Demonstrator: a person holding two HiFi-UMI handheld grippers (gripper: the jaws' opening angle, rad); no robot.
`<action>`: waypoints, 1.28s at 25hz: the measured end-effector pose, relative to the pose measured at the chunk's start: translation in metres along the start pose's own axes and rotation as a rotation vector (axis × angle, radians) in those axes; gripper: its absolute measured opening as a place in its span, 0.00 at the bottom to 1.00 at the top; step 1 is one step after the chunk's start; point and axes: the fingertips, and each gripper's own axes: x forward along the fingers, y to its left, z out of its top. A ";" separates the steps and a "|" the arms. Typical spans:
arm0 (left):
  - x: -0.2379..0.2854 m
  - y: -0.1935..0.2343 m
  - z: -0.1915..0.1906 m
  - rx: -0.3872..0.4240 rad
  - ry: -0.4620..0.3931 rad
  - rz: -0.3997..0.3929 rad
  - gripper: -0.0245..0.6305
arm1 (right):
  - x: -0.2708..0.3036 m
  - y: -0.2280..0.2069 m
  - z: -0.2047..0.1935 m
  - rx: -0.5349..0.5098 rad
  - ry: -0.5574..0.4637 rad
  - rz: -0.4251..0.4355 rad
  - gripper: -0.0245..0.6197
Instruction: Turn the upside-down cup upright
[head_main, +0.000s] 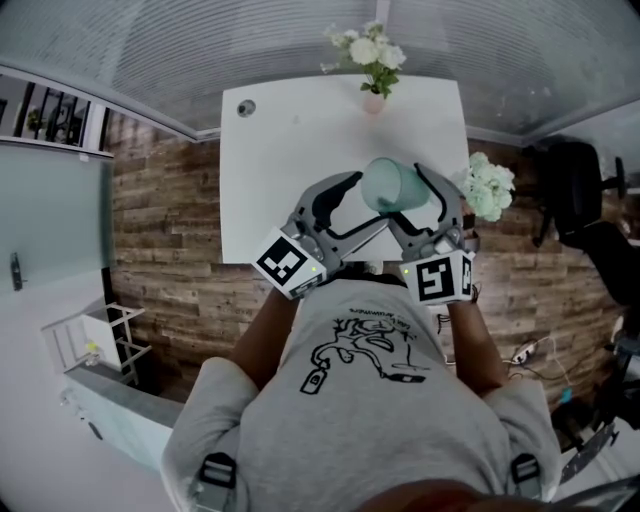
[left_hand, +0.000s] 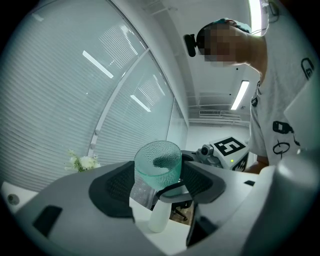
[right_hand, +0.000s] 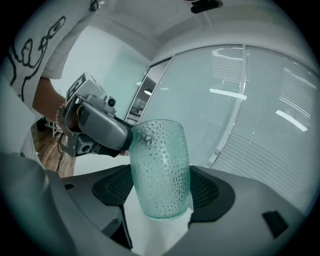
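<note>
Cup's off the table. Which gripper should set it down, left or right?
Right. The right gripper clamps the cup by its sides over the white table, so it can likely just lower it. The left gripper has its jaws wide apart and is gripping nothing.

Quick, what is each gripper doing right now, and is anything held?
Left gripper: open, fingers wide apart, gripping nothing.
Right gripper: closed on the green dimpled cup.

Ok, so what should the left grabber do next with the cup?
Probably draw the left gripper back. Its jaws stand open, not clamping the cup, while the right gripper alone grips it above the white table, so backing off would leave room to set it down.
</note>
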 end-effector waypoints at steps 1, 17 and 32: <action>0.001 0.000 0.000 0.000 -0.002 -0.001 0.49 | 0.000 0.001 0.001 0.032 -0.010 0.006 0.58; 0.008 -0.005 -0.005 0.010 0.016 -0.022 0.49 | 0.000 0.014 -0.006 0.387 -0.167 0.084 0.58; 0.010 -0.006 -0.031 0.045 0.102 -0.015 0.49 | 0.004 0.029 -0.030 0.445 -0.124 0.109 0.58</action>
